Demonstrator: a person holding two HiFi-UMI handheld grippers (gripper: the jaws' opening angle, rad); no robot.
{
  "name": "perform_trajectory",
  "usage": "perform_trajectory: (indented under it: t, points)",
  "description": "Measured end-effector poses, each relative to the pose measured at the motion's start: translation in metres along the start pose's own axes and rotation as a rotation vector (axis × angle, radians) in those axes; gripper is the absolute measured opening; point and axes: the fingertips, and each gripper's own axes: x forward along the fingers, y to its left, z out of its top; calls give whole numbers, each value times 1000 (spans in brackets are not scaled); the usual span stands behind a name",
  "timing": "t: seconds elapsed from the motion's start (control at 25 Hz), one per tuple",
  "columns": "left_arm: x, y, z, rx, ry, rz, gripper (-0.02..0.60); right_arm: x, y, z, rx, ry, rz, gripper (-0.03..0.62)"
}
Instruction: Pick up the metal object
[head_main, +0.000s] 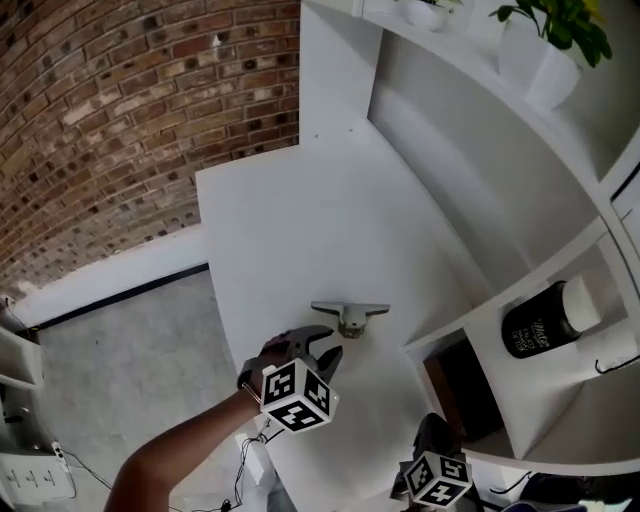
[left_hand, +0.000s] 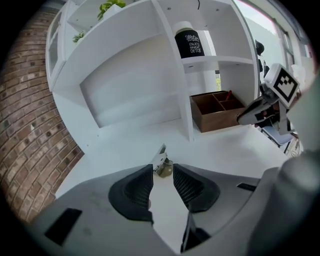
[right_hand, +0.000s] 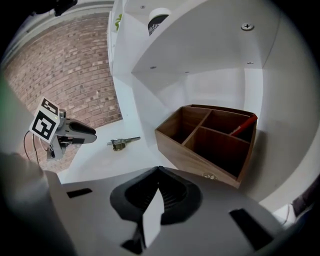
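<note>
The metal object (head_main: 350, 315), a flat grey bar on a short brass-coloured stub, lies on the white desk (head_main: 300, 230). My left gripper (head_main: 325, 348) sits just short of it, open, with a narrow gap between the jaws. In the left gripper view the metal object (left_hand: 161, 162) shows right beyond the tips of my left gripper (left_hand: 162, 172), untouched. My right gripper (head_main: 432, 428) is at the bottom edge, off to the right of the object. In its own view my right gripper (right_hand: 159, 170) is shut with nothing in it, and the metal object (right_hand: 121, 143) lies far left.
A wooden organiser box (right_hand: 207, 142) holding a red pen (right_hand: 243, 125) stands in a shelf nook right of the object. A black jar with a white lid (head_main: 545, 320) lies in a cubby above it. Potted plants (head_main: 560, 40) top the shelf; a brick wall (head_main: 120, 120) is at left.
</note>
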Motion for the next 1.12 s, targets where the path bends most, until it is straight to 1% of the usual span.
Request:
perform_trajectory:
  t: [0.28,0.48,0.76,0.92,1.12]
  points:
    - [22,-3,-12,127,39,-18,129,12,4,-9,-12,16,10,0]
    - [38,-5,-15,224,55,-15,129,16,1,-18,-14,36,12,0]
    - [56,-4,-19,299,84,-23,129,23,-2,-27,-14,61,23,0]
    - [66,-4,-18,320,98,-33,129,26,1,-27,-18,69,37,0]
    - [78,-6,-13,366,107,-39,129,30,1,-28,-17,75,50,0]
